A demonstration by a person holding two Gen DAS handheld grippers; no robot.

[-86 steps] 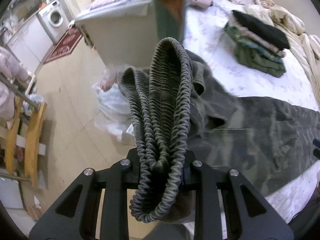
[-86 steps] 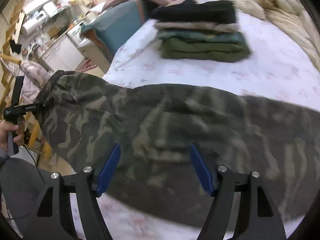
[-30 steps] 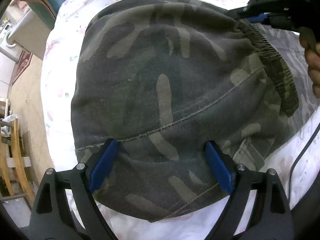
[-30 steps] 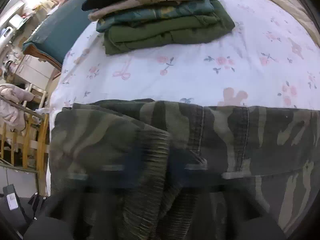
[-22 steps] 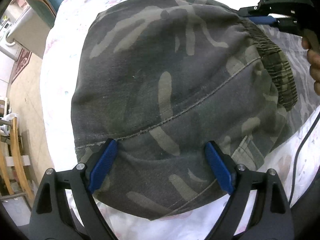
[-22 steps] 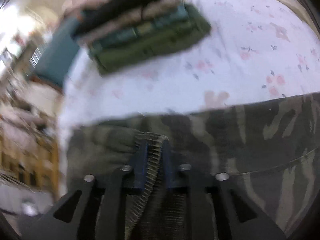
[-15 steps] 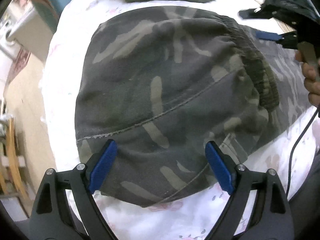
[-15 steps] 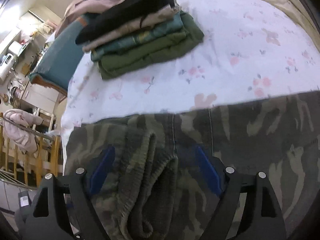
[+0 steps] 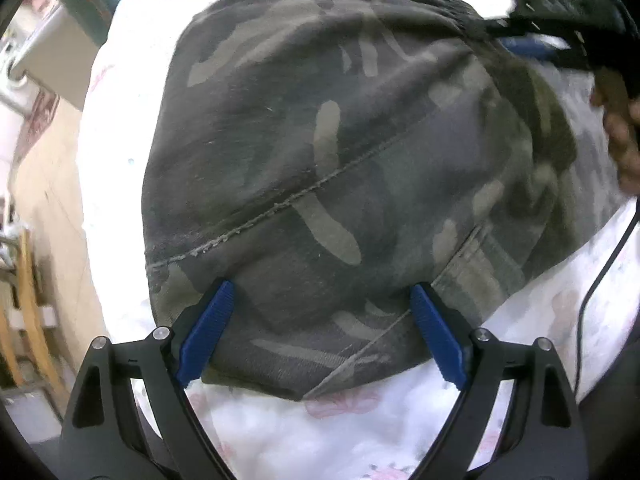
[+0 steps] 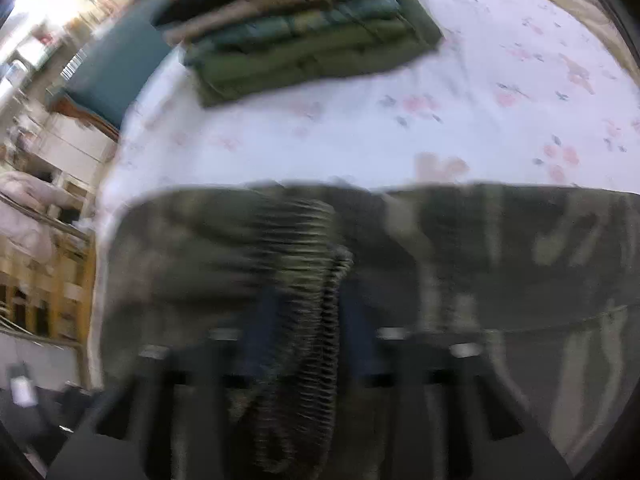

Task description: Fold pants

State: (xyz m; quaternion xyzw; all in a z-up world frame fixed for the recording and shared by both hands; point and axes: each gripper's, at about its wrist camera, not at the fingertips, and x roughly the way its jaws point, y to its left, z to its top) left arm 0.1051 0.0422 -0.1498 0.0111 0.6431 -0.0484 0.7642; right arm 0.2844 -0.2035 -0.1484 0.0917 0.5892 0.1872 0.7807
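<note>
The camouflage pants (image 9: pixel 340 168) lie folded over on the white flowered bed sheet (image 9: pixel 320 440). My left gripper (image 9: pixel 320 332) is open, its blue pads on either side of the near edge of the pants. My right gripper (image 9: pixel 532 46) shows at the far right of the left wrist view, at the ribbed waistband. In the blurred right wrist view the right gripper (image 10: pixel 306 332) has its blue pads close together on the waistband (image 10: pixel 316 280) of the pants (image 10: pixel 500 260).
A stack of folded clothes (image 10: pixel 304 40) sits on the sheet (image 10: pixel 440 128) beyond the pants. The bed's left edge drops to a tan floor (image 9: pixel 44 184). A wooden rack (image 10: pixel 44 292) stands left of the bed. A black cable (image 9: pixel 608 264) runs at the right.
The right gripper, open half a second ago, has closed on the waistband and is moving. The left gripper stays open and has moved slightly closer to the pants.
</note>
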